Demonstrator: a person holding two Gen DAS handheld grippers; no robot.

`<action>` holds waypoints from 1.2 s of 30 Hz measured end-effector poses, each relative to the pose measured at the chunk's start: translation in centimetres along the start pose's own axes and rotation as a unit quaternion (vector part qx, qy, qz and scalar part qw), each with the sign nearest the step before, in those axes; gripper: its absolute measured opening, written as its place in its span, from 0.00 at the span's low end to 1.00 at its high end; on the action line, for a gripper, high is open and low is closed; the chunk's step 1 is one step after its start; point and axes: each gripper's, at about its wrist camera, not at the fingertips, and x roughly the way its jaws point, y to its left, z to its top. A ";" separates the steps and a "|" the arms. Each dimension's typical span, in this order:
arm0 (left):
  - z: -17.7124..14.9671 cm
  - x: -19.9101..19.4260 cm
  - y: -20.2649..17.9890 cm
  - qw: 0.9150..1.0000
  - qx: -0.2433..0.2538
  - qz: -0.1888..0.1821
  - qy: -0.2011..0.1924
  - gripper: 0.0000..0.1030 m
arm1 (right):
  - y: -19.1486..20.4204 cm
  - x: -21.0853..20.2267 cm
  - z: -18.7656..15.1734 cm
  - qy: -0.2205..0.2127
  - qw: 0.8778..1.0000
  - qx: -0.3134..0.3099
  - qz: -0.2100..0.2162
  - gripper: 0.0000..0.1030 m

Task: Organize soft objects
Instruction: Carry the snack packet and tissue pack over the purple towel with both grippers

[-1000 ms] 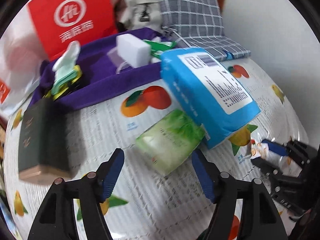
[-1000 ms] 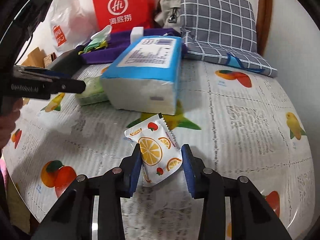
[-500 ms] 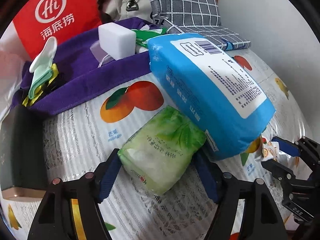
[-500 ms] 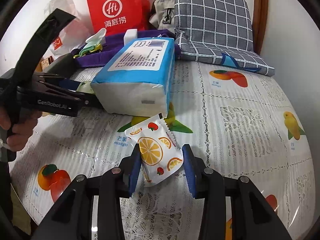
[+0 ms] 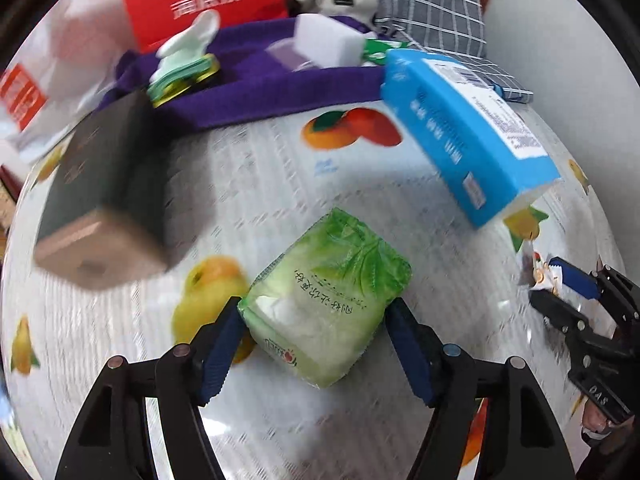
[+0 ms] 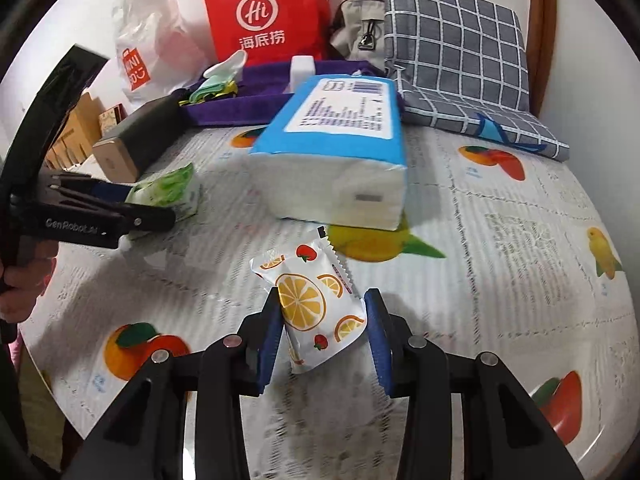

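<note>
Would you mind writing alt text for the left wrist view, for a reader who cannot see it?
The left gripper clamps a green tissue pack on a fruit-print tablecloth. Beyond lie a blue tissue pack, a dark box and a purple cloth tray; the right gripper is at the right edge.

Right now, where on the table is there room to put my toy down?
Bare cloth lies right of the blue pack, below the checked cushion. Another patch lies between the dark box and the blue pack. The back is crowded around the purple cloth.
</note>
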 end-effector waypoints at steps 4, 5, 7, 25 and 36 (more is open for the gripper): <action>-2.1 -1.1 2.1 1.000 -0.031 0.000 0.000 0.68 | 0.7 -0.5 -0.3 0.002 1.000 0.005 0.004 0.39; -2.5 -1.3 2.5 0.999 -0.037 -0.001 -0.001 0.68 | 0.7 -0.7 -0.3 0.001 1.000 0.008 0.007 0.39; -3.4 -1.9 3.4 0.999 -0.050 0.003 -0.002 0.68 | 0.7 -1.1 -0.3 0.000 1.000 0.017 0.013 0.39; -5.9 -7.8 9.2 0.986 -0.147 0.038 -0.064 0.67 | 1.6 -5.5 2.6 -0.014 0.998 0.062 -0.005 0.39; -3.3 -10.4 10.2 0.985 -0.135 0.049 -0.098 0.67 | 1.4 -6.6 5.5 -0.026 0.996 0.082 0.006 0.39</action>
